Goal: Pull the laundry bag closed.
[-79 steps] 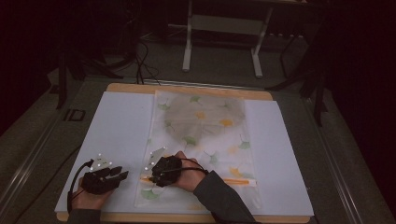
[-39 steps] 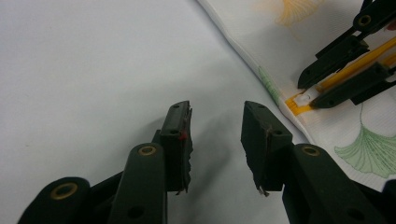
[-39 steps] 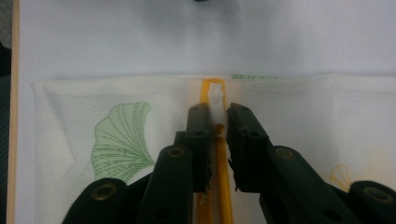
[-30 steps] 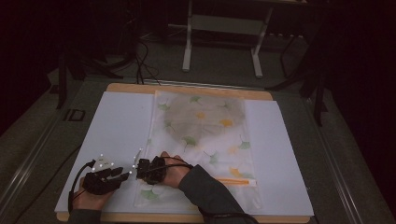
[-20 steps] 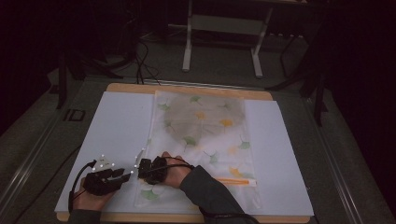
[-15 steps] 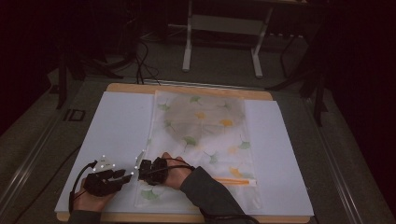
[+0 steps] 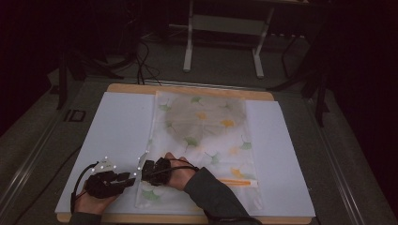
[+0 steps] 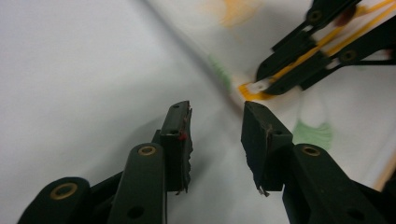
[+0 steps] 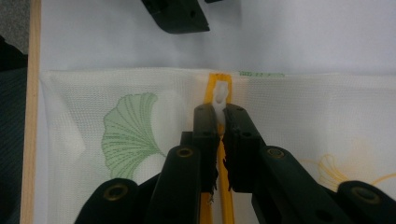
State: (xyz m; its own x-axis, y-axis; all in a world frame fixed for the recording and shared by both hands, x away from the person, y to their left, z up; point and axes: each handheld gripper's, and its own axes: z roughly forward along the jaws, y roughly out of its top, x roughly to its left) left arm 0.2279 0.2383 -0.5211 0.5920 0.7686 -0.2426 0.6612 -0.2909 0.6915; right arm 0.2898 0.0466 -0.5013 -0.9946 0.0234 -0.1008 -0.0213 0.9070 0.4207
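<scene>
We see a white mesh bag (image 7: 202, 145) printed with green and yellow ginkgo leaves lying flat on the white sheet (image 7: 119, 136) that covers the bench (image 7: 187, 89), its long side running from twelve o'clock to six o'clock down the middle. Through the mesh at the twelve o'clock end a rounded greyish mass (image 7: 206, 115) shows inside the bag; we cannot tell what it is. A yellow zipper (image 7: 237, 182) crosses the bag near its six o'clock end, and its white pull tab (image 9: 220, 100) sits at the nine o'clock edge of the bag. The right gripper (image 7: 149, 170) has its jaws closed on that pull tab, as the right gripper view shows, with the tab's tip sticking out beyond the jaw tips right at the bag's seam. The left gripper (image 7: 126, 178) rests just beside it at its nine o'clock, on the white sheet off the bag's edge, near the bench's seven o'clock corner. In the left gripper view its jaws stand a moderate gap apart with nothing between them, aimed at the bag's edge, with the right gripper's jaws and the pull tab just beyond.
</scene>
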